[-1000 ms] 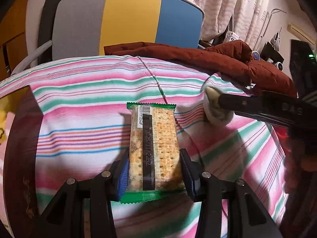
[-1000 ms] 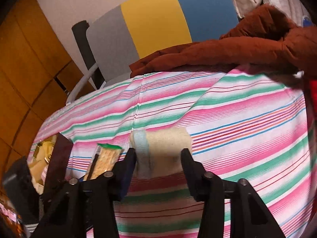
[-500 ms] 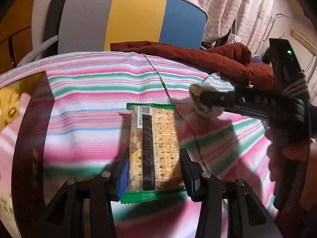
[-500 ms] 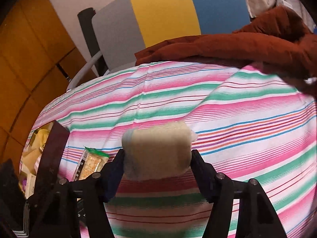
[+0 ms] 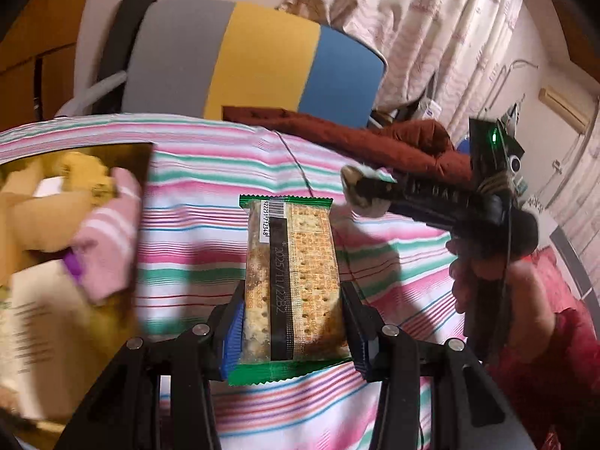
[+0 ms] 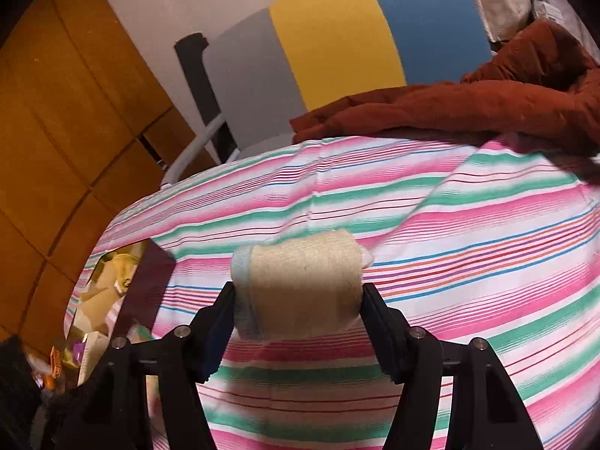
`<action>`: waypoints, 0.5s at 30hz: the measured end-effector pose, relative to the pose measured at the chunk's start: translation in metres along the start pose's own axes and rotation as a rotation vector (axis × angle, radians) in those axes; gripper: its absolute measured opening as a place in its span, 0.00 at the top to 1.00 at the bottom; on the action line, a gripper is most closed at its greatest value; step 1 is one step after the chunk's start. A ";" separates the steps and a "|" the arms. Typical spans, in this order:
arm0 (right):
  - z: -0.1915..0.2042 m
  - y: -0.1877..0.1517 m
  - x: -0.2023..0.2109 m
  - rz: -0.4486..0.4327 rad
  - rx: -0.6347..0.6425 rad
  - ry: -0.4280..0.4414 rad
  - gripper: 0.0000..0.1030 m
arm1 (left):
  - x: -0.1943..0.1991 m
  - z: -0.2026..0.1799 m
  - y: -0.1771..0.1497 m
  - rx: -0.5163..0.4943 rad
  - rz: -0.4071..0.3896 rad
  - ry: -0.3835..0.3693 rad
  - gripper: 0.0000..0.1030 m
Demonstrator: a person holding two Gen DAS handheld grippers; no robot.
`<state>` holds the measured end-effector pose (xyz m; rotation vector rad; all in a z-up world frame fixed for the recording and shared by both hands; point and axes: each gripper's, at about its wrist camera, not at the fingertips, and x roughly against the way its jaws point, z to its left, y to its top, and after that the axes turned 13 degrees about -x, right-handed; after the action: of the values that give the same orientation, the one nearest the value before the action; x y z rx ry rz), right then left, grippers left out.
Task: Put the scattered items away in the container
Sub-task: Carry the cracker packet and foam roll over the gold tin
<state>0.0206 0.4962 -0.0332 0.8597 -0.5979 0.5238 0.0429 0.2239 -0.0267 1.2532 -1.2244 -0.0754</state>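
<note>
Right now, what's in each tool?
Left tool: closed on the cracker packet.
Right tool: closed on the rolled beige sock.

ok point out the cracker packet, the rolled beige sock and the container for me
cracker packet (image 5: 294,285): left wrist view, on the clear wrapper's middle.
rolled beige sock (image 6: 300,292): right wrist view, on the roll's front face.
container (image 5: 140,172): left wrist view, on its dark right wall.

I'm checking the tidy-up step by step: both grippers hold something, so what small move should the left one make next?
Probably carry the cracker packet a little further left, over the open container. The left gripper has its fingers clamped on the packet above the striped cloth, not yet over the container, which already holds other items.
</note>
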 end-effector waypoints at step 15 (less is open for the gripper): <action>0.108 -0.045 0.013 0.080 0.167 0.181 0.37 | 0.106 0.103 -0.023 0.203 -0.111 0.184 0.55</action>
<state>0.0296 0.3855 0.0063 0.9374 -0.4281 0.7238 0.0259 0.0793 0.0072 1.4710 -1.0214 0.0841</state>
